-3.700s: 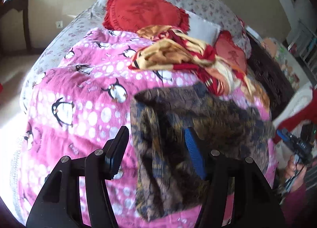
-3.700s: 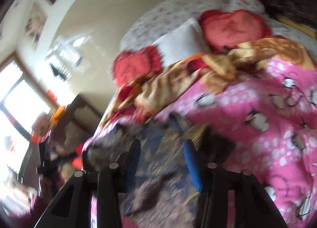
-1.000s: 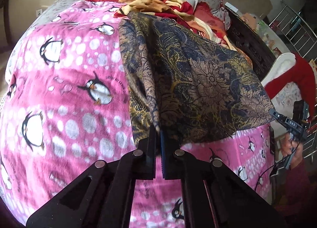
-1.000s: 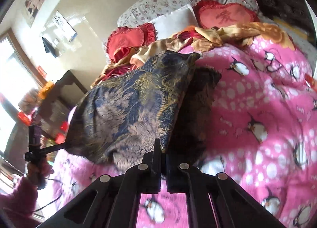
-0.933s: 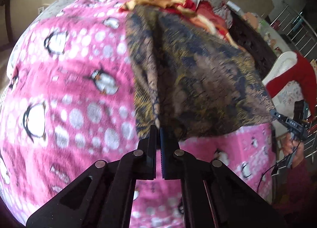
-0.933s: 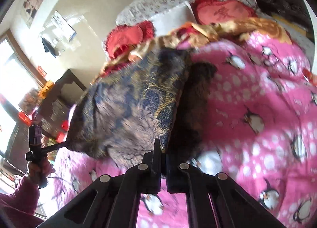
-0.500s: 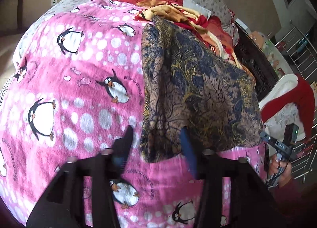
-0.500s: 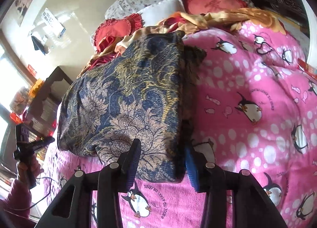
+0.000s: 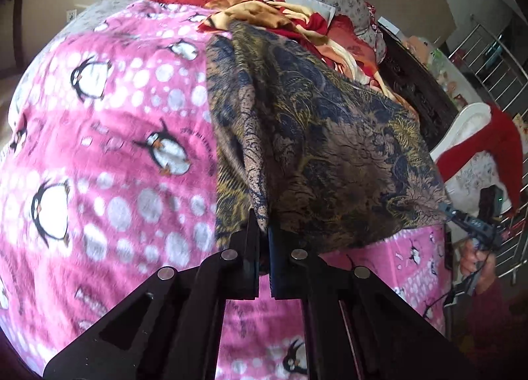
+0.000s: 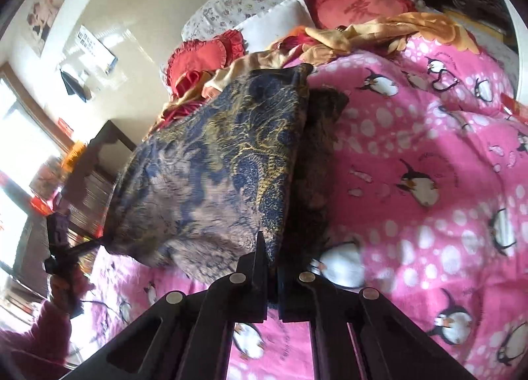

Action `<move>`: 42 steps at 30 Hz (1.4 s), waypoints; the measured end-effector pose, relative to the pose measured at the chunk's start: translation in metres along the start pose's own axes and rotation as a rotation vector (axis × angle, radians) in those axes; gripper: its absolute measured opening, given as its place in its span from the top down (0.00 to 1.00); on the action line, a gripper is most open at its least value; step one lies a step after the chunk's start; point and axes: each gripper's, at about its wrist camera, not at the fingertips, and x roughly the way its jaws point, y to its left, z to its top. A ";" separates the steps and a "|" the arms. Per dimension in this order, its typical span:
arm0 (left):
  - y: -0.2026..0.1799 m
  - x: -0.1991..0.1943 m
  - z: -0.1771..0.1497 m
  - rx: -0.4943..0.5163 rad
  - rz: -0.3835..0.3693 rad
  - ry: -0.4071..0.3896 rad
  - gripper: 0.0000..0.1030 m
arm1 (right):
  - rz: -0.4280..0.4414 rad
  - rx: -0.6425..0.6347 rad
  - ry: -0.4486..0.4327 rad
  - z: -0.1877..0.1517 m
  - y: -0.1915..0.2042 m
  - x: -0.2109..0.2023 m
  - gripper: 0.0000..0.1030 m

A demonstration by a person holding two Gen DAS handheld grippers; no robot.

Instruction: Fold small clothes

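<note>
On the bed lie one pink penguin blanket [image 9: 109,155], one dark patterned garment [image 9: 316,136], one crumpled red-and-gold cloth [image 9: 270,17], two red heart cushions [image 10: 359,7] and one white pillow [image 10: 274,17].

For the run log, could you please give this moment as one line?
left claw: shut on patterned cloth | right claw: shut on patterned cloth | cloth: over pink penguin blanket
</note>
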 end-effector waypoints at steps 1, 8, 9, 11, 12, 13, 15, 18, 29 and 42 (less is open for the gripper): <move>0.004 0.003 -0.002 0.001 0.027 0.007 0.98 | -0.016 -0.003 0.017 -0.003 -0.003 0.005 0.97; 0.001 0.016 -0.003 0.001 0.083 0.051 0.84 | -0.186 0.035 0.018 0.006 -0.013 0.021 0.66; -0.002 0.013 0.000 0.012 0.100 0.047 0.77 | -0.190 0.023 -0.035 0.014 -0.008 0.011 0.66; -0.007 0.005 0.010 0.034 0.163 0.006 0.44 | -0.210 -0.003 -0.110 0.030 0.003 0.000 0.64; -0.008 0.001 0.016 0.037 0.173 -0.026 0.43 | -0.216 -0.023 -0.138 0.040 0.010 -0.001 0.64; -0.010 -0.003 0.024 0.036 0.170 -0.061 0.41 | -0.211 -0.044 -0.150 0.050 0.016 0.002 0.64; -0.015 -0.002 0.040 0.028 0.175 -0.102 0.40 | -0.194 -0.079 -0.149 0.070 0.028 0.017 0.64; -0.028 0.016 0.059 0.052 0.211 -0.120 0.40 | -0.179 -0.147 -0.141 0.097 0.045 0.053 0.64; -0.012 0.090 0.091 -0.022 0.263 -0.048 0.37 | -0.368 -0.184 -0.115 0.154 0.029 0.164 0.64; -0.036 0.056 0.062 0.040 0.331 -0.066 0.37 | -0.255 -0.236 -0.114 0.110 0.064 0.086 0.55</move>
